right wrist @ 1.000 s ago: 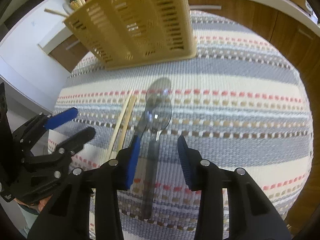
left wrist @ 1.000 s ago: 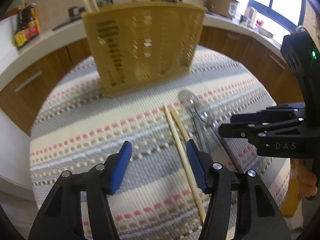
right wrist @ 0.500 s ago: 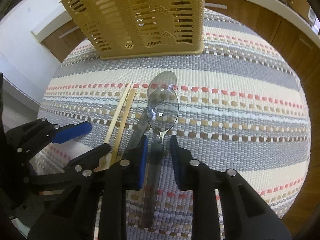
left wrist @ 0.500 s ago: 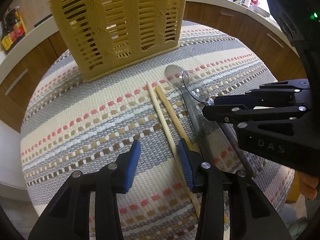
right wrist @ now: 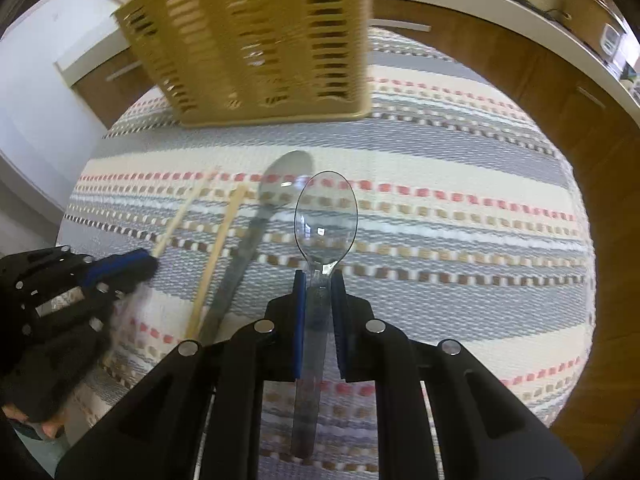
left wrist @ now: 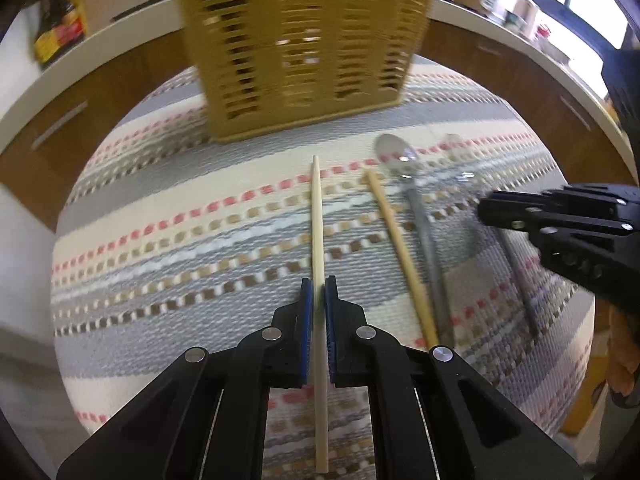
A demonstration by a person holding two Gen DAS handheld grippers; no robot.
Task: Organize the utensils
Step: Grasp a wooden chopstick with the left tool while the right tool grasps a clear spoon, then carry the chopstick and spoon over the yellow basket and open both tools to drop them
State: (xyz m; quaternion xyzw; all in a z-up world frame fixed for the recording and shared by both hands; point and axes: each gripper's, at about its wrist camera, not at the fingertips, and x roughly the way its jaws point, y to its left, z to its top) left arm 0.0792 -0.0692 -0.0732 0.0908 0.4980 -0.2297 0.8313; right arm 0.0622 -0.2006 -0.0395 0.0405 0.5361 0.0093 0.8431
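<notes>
Left gripper (left wrist: 319,284) on chopstick (left wrist: 317,216) (right gripper (right wrist: 320,280) closing on clear spoon (right wrist: 326,216))

L gripper (left wrist: 319,294) angled steeply down, blue pads clamped on a thin stick; R gripper (right wrist: 320,284) also angled down, jaws closing w/ a clear handle pinched between pads

Soft daylight fills the kitchen, brightest at a blown-out window (left wrist: 596,12) in the upper right of the left wrist view. Both fisheye views bend the room into a circle with dark corners. The slotted yellow plastic basket (left wrist: 304,48) smears with motion blur. The clear plastic spoon (right wrist: 326,220) catches small glints. Shadows are faint.
</notes>
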